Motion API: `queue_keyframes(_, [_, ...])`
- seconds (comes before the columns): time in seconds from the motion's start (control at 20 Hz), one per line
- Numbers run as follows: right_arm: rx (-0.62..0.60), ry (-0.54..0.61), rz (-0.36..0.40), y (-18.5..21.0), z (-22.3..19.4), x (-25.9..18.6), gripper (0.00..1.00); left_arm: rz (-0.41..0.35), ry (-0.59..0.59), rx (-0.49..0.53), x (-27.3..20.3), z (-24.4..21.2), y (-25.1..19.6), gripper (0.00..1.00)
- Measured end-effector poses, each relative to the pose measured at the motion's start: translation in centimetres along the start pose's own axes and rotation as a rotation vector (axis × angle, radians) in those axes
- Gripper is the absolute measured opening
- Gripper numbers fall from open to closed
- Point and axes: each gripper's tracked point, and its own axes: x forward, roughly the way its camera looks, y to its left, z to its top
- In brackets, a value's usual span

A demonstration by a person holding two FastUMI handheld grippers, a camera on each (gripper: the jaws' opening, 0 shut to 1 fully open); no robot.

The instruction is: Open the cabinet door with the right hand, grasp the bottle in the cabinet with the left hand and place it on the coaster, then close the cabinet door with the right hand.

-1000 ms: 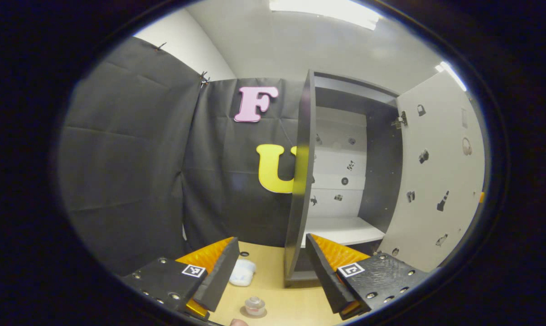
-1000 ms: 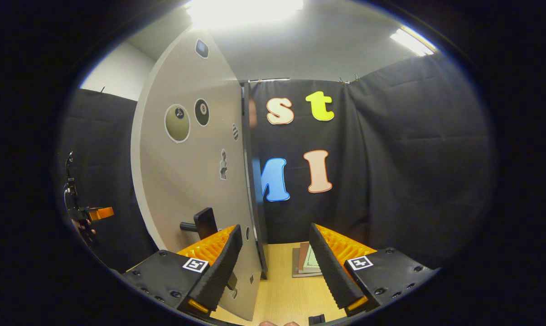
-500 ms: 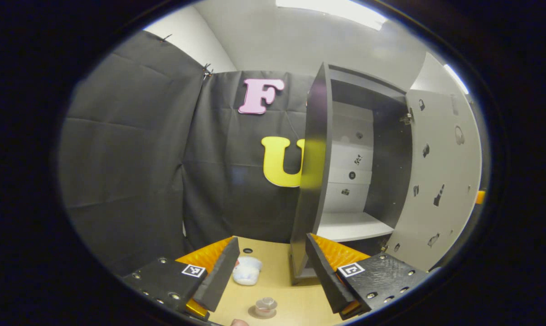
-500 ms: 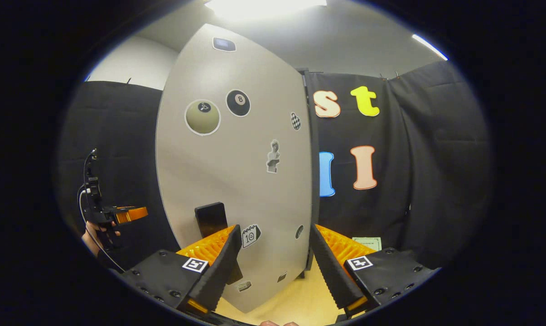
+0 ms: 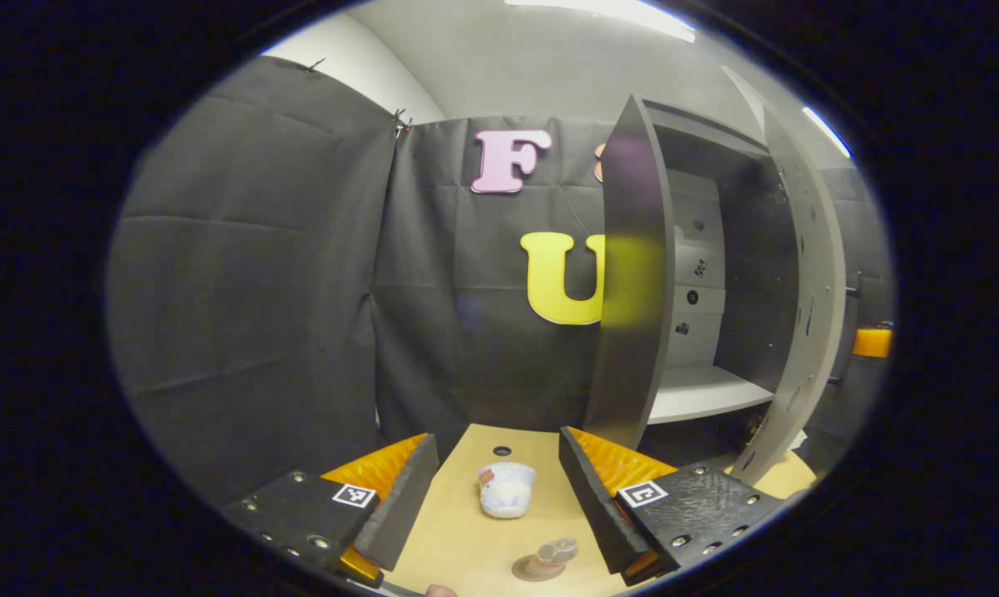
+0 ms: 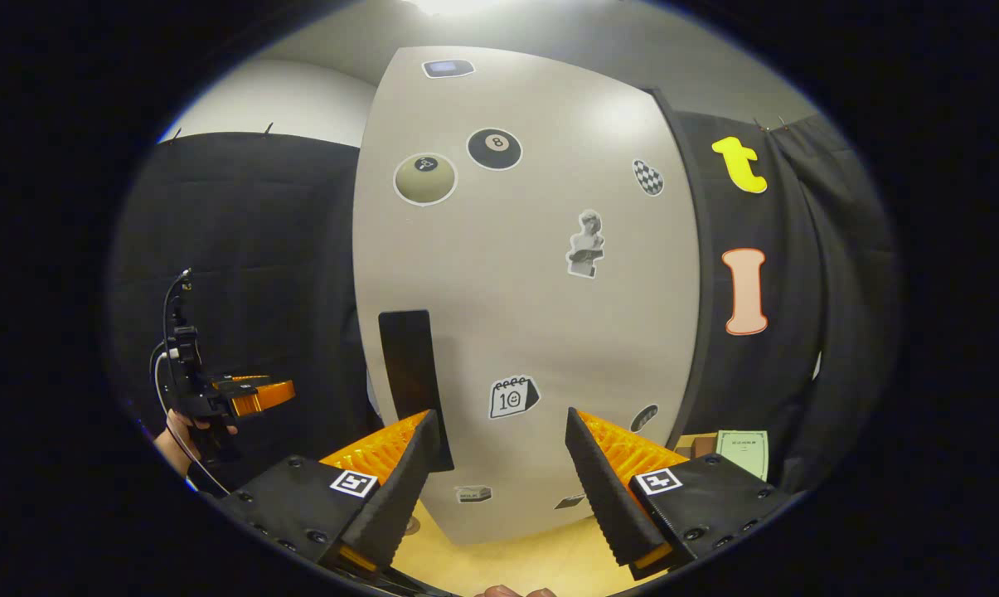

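**Cabinet door part-open, both grippers spread and empty**

In the left gripper view the left gripper (image 5: 495,489) hangs above the wooden table (image 5: 466,539) with its fingers spread wide and nothing between them. Near its right finger, at the near edge of the table, the bottle (image 5: 553,553) — small and clear — sits on a round coaster (image 5: 528,569), leaning to the right. Just beyond, between the two fingers, lies a white crumpled bag (image 5: 506,489). Farther off and to the right stands the dark cabinet (image 5: 632,274), its white shelf (image 5: 702,391) bare, and the cabinet door (image 5: 810,298) shows edge-on at its right side, swung part of the way toward the opening.

In the right gripper view the right gripper (image 6: 499,477) is also spread, holding nothing, and faces the pale outer face of the cabinet door (image 6: 524,282) — close, but not touching it. The door's dark handle (image 6: 412,377) stands just above the left finger. Stickers dot the door. Far left, a hand (image 6: 180,435) holds the left gripper (image 6: 254,396). A green booklet (image 6: 744,452) lies on the table to the right.
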Motion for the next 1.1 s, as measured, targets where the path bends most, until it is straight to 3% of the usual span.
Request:
queue_keyframes(0.3, [0.052,-0.004,-0.101,-1.0,0.0,0.2,0.97,-0.048,-0.025,-0.027,0.8,-1.1,0.0,0.9])
queue_keyframes(0.5, [0.062,0.005,-0.191,-3.7,-0.6,-1.5,0.98,-0.092,0.004,-0.019,1.6,-2.2,-2.7,0.89])
queue_keyframes(0.7, [0.087,-0.009,-0.233,-6.2,-1.2,-4.4,0.98,-0.14,-0.017,0.009,0.7,-0.5,-5.8,0.89])
queue_keyframes(1.1, [0.118,-0.052,-0.29,-14.6,-1.6,-12.0,0.98,-0.106,-0.044,0.017,-4.4,1.8,-11.7,0.89])
